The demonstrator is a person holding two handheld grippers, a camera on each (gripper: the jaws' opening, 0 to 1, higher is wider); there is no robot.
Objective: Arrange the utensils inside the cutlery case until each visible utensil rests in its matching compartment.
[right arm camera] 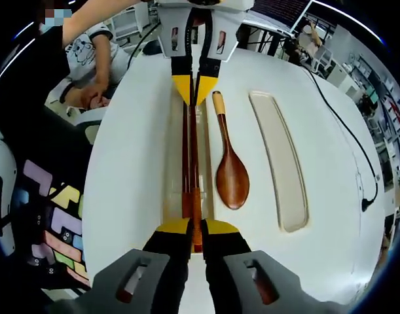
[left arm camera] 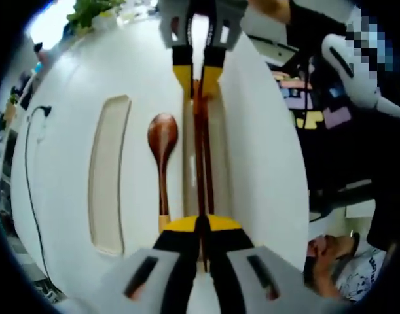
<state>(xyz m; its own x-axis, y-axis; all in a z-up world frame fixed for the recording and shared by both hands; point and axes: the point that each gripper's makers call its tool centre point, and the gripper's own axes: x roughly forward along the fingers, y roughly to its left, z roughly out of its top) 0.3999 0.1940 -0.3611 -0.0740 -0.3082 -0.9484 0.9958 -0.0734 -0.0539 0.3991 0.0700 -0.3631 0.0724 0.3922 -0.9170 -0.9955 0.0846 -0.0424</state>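
1. The left gripper (left arm camera: 202, 226) was pinched shut on one end of the brown chopsticks (left arm camera: 203, 157). The right gripper (right arm camera: 196, 229) was pinched shut on the other end. In each view the other gripper came in from the top, w/ its yellow tips on the far end of the sticks.
2. The chopsticks lay along the long slot (right arm camera: 172, 163) of the white cutlery case (right arm camera: 134, 163), prob. just above it or resting in it. I couldn't tell which.
3. The wooden spoon (right arm camera: 231, 173) lay on the flat part of the case beside that slot, touching no gripper. The wide spoon slot (right arm camera: 281, 163) on its other side had nothing in it.
4. Risk: if one gripper let go first, the sticks could tip & roll out of the slot.
5. Risk: the 2 sticks could cross or split apart if the grippers pulled diff. ways.
6. Risk: a gripper could bump the spoon, since it lay so near.
7. Hard to see: the stick ends were hidden by the yellow tips. The slot floor under the sticks was hard to make out. A person & coloured blocks sat at the edge, blurry.
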